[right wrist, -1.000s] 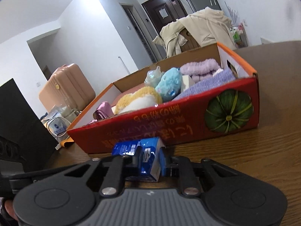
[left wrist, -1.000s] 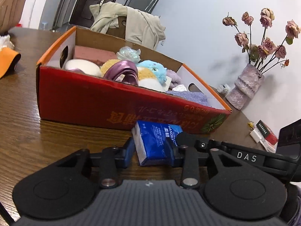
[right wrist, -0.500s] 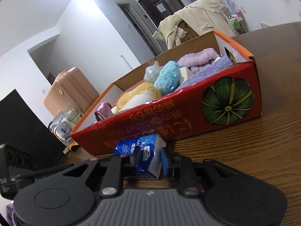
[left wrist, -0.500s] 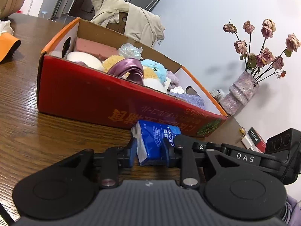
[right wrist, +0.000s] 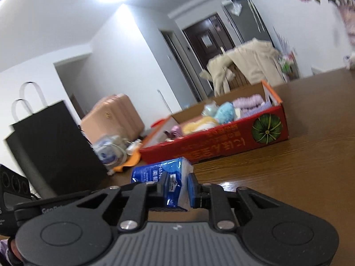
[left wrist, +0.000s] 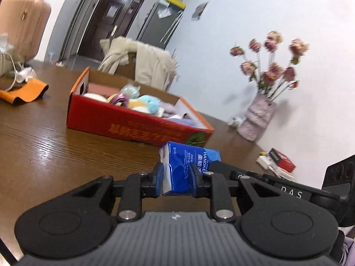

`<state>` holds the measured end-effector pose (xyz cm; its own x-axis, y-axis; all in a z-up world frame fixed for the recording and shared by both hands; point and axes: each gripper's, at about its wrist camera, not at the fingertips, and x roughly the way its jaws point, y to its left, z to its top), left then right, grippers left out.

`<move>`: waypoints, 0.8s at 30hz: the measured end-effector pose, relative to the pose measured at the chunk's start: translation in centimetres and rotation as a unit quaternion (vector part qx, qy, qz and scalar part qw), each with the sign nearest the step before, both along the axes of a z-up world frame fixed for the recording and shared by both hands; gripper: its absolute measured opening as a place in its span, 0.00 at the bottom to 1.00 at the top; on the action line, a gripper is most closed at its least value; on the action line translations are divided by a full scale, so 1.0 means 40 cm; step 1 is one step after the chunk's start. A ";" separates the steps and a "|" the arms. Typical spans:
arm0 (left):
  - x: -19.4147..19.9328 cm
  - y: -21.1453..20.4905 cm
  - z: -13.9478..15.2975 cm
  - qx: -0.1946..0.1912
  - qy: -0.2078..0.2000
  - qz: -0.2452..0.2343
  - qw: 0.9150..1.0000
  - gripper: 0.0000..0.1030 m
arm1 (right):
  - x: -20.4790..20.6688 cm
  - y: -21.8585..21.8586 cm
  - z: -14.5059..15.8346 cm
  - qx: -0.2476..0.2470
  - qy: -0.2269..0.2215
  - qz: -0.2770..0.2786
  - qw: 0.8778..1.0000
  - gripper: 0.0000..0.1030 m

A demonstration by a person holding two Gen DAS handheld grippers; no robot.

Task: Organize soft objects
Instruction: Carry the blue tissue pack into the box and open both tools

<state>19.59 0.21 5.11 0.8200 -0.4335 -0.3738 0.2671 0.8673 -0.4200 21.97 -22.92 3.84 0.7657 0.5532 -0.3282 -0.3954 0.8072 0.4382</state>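
Your left gripper [left wrist: 176, 178] points slightly downward, jaws closing, pads pressed on one end of the blue tissue pack [left wrist: 188, 168]. Your right gripper [right wrist: 176, 188] clamps the other end (jaws narrow, the pack [right wrist: 164, 177] pinched between them). The pack hangs clear above the table [left wrist: 55, 150], near the red box [left wrist: 133, 124] of soft items.

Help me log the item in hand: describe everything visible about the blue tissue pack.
The tissue pack is a soft blue plastic packet with white print and white tissue showing at one end. Both grippers pinch it, the left gripper still closing on it and the right gripper at its other end. It is held above the wooden table, short of the red box.
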 end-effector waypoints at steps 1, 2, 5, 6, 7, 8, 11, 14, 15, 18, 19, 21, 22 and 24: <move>-0.012 -0.005 0.006 0.000 -0.003 -0.002 1.000 0.23 | -0.018 -0.005 0.011 -0.007 -0.008 -0.001 1.000 0.16; -0.019 -0.014 0.013 0.000 -0.007 -0.005 1.000 0.23 | -0.027 -0.010 0.019 -0.011 -0.014 -0.002 1.000 0.16; -0.024 -0.038 0.025 0.000 -0.012 -0.009 1.000 0.23 | -0.036 -0.038 0.028 -0.004 -0.015 -0.011 1.000 0.16; -0.022 -0.045 0.025 0.001 -0.011 -0.010 1.000 0.23 | -0.034 -0.043 0.029 -0.003 -0.014 -0.013 1.000 0.16; -0.017 -0.051 0.023 0.000 -0.009 -0.012 1.000 0.23 | -0.032 -0.050 0.028 0.000 -0.010 -0.016 1.000 0.16; -0.011 -0.056 0.024 -0.001 -0.007 -0.015 1.000 0.23 | -0.027 -0.059 0.029 0.001 -0.009 -0.019 1.000 0.16; 0.050 -0.080 0.043 -0.005 -0.008 -0.030 0.999 0.23 | 0.013 -0.083 0.058 -0.011 -0.018 -0.031 0.999 0.16; 0.163 -0.109 0.080 -0.009 -0.023 -0.057 0.998 0.23 | 0.088 -0.101 0.109 -0.045 -0.049 -0.047 0.997 0.16; 0.216 -0.117 0.093 -0.020 -0.023 -0.064 0.997 0.23 | 0.121 -0.107 0.125 -0.055 -0.058 -0.053 0.995 0.16; 0.369 -0.140 0.114 -0.031 -0.022 -0.075 0.996 0.23 | 0.256 -0.130 0.162 -0.071 -0.055 -0.063 0.994 0.16; 0.423 -0.148 0.115 -0.035 -0.016 -0.076 0.996 0.23 | 0.306 -0.136 0.168 -0.074 -0.049 -0.066 0.994 0.16; 0.514 -0.158 0.112 -0.033 -0.004 -0.072 0.997 0.23 | 0.419 -0.141 0.174 -0.085 -0.030 -0.065 0.994 0.16; 0.557 -0.159 0.106 -0.038 0.007 -0.070 0.997 0.23 | 0.460 -0.143 0.174 -0.089 -0.022 -0.065 0.994 0.16; 0.649 -0.154 0.084 -0.049 0.039 -0.063 0.996 0.23 | 0.550 -0.132 0.164 -0.116 -0.010 -0.061 0.991 0.16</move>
